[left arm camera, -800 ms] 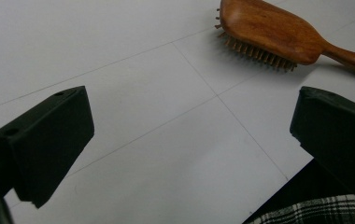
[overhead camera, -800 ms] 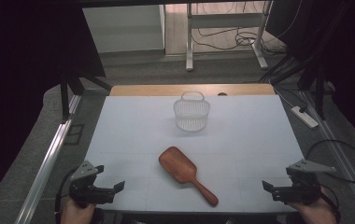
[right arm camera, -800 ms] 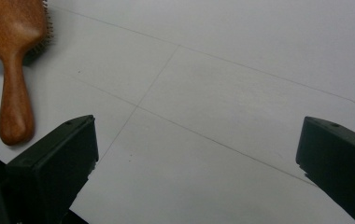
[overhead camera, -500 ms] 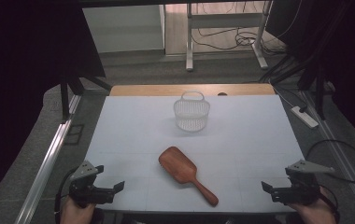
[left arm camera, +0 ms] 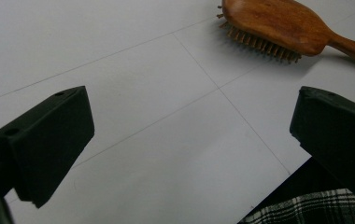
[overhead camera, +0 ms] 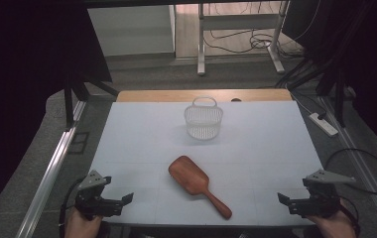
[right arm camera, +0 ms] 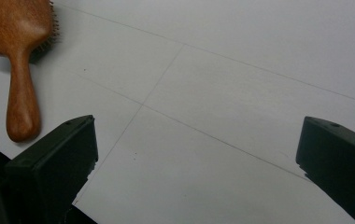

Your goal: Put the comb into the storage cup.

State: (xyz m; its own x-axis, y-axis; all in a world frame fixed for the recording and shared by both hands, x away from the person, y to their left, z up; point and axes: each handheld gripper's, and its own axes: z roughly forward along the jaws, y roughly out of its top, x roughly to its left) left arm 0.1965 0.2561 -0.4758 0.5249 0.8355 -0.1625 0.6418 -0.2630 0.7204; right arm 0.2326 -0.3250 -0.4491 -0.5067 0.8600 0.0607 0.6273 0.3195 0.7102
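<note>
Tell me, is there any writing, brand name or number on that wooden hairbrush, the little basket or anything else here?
No readable text in any view.
Wooden hairbrush: plain wood, no brand or mark showing.
White basket: plain mesh, no label showing.
White table cover: thin grid lines, no words or numbers.
Power strip on the floor: too small to tell if it bears any marking.

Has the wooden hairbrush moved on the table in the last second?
No. The hairbrush lies bristles down at the same spot and angle as before, in front of the white basket, with its handle toward the near right. Neither gripper touches it.
</note>
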